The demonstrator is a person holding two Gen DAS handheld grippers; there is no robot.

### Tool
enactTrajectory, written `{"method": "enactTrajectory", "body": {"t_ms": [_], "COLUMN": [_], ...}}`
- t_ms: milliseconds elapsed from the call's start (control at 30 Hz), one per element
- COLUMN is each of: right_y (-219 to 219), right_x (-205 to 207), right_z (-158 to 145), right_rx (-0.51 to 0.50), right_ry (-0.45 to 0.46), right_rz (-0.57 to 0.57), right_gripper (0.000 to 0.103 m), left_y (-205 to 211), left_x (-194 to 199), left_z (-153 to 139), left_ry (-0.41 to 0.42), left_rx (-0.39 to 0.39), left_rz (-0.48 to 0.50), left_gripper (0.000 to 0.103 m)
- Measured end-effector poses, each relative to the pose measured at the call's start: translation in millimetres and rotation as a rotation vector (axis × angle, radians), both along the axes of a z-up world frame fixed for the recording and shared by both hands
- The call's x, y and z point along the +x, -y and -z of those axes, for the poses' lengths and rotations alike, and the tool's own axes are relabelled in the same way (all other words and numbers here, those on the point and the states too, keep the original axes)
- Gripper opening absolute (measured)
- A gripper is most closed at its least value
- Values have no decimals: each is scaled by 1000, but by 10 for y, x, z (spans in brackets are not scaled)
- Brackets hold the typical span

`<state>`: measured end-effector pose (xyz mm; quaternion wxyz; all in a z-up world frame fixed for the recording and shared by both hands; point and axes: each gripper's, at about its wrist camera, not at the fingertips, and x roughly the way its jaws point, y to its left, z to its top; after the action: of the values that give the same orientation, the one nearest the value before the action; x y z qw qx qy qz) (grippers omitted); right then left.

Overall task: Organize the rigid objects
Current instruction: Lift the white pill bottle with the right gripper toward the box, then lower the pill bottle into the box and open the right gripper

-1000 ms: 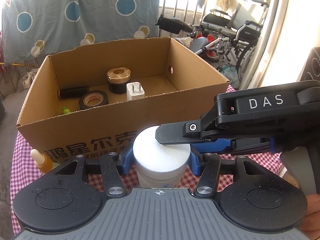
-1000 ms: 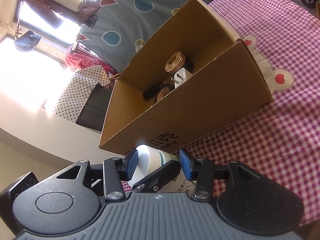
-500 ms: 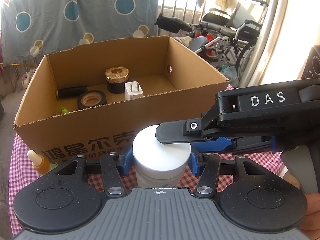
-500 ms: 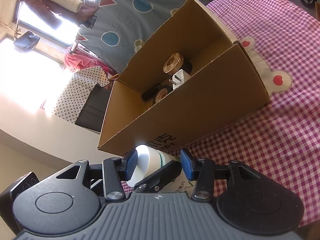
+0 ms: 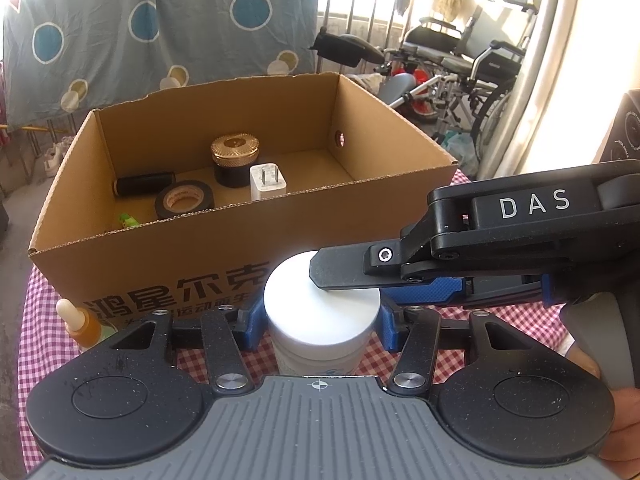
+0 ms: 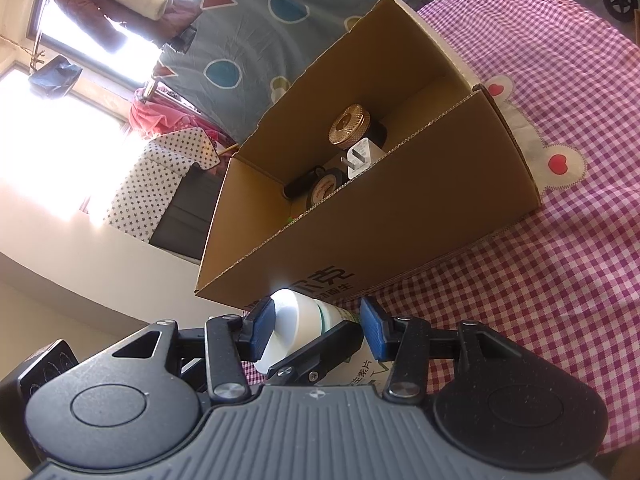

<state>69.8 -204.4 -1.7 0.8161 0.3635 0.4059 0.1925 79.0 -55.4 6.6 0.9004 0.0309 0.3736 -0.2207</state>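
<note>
A white bottle (image 5: 320, 308) with a white cap stands just in front of the cardboard box (image 5: 160, 264) on the checked cloth. My left gripper (image 5: 320, 324) is shut on it, a blue pad on each side of the cap. My right gripper (image 5: 348, 280) reaches in from the right with one finger lying across the cap's top; its other finger is hidden. In the right wrist view the bottle (image 6: 296, 312) lies between the right gripper's (image 6: 316, 328) pads, one pad on the cap, with a left finger (image 6: 312, 356) crossing in front.
The box (image 6: 400, 216) holds a gold-lidded black jar (image 5: 234, 160), a white plug (image 5: 268, 182), a black tape roll (image 5: 184, 200), a black cylinder (image 5: 144, 184) and a small green thing (image 5: 128, 220). An orange dropper bottle (image 5: 80, 320) stands left of the bottle. Wheelchairs (image 5: 460, 60) stand beyond the table.
</note>
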Motion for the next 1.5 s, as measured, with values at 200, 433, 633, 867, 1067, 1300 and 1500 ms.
{"method": "enactTrajectory", "body": {"t_ms": [200, 433, 633, 867, 1067, 1300, 1500], "right_y": [-32, -88, 46, 311, 469, 505, 501], "right_x": [-63, -53, 312, 1097, 1677, 1967, 2037], "right_z": [-255, -991, -1419, -1328, -939, -719, -679], "right_rx": [3, -51, -94, -152, -175, -235, -288], "right_ry": [55, 227, 297, 220, 127, 108, 124], "right_rz": [-26, -86, -102, -86, -76, -79, -90], "right_gripper": [51, 51, 51, 51, 52, 51, 51], "left_y": [-96, -217, -58, 260, 446, 520, 595], "left_x": [-119, -76, 332, 1155, 1699, 1967, 2013], "left_z": [-240, -842, -1158, -987, -616, -383, -323], "left_ry": [53, 147, 167, 11, -98, -141, -135], "left_rx": [-22, -84, -120, -178, -158, -129, -88], "left_rz": [2, 31, 51, 44, 12, -13, -13], "left_gripper": [53, 53, 53, 53, 53, 53, 53]}}
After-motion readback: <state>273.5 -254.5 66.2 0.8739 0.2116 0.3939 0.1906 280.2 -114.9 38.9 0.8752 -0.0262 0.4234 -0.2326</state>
